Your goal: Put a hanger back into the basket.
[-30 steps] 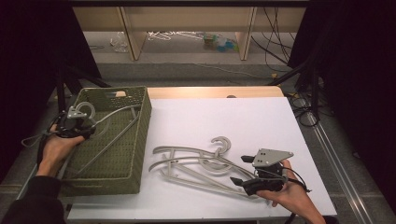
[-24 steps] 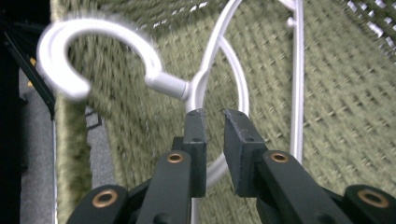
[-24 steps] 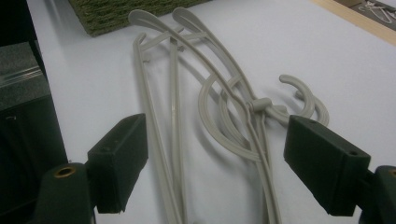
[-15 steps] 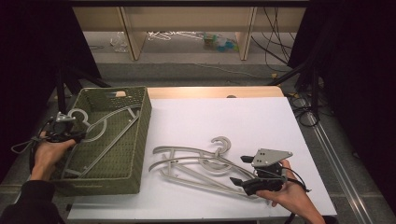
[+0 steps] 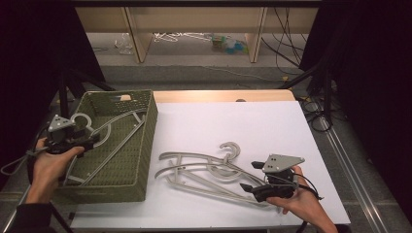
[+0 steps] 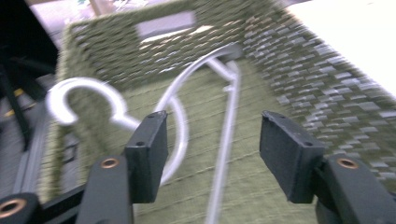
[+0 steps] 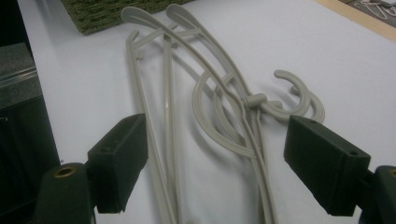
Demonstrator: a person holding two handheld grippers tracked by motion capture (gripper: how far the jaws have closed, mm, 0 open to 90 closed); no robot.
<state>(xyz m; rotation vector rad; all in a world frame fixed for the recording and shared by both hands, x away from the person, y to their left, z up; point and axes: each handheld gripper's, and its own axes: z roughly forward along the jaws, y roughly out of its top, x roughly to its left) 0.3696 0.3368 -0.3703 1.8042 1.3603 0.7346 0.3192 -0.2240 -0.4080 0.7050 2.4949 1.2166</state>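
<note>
A grey plastic hanger (image 5: 114, 131) lies in the green woven basket (image 5: 131, 189), its hook (image 5: 81, 118) resting over the left rim. My left gripper (image 5: 92, 141) hovers at that rim, open, with nothing between its jaws. In the left gripper view the hanger (image 6: 224, 140) runs between the open jaws of that gripper (image 6: 212, 154), and the hook (image 6: 84, 93) curls off to the left. Two more grey hangers (image 5: 204, 170) lie stacked on the white table. My right gripper (image 5: 248, 175) sits open at their right end. In the right gripper view these hangers (image 7: 219, 93) lie beyond the gripper (image 7: 224, 163).
The white tabletop (image 5: 233, 121) stretches behind and right of the hangers. A wooden strip (image 5: 218, 95) borders its far side. The basket's corner (image 7: 102, 11) appears at the top of the right gripper view. Cables (image 5: 316, 111) trail on the floor to the right.
My left gripper has drawn back a little, left and towards the person, to the basket's left rim. The right gripper and the two hangers on the table have not moved.
</note>
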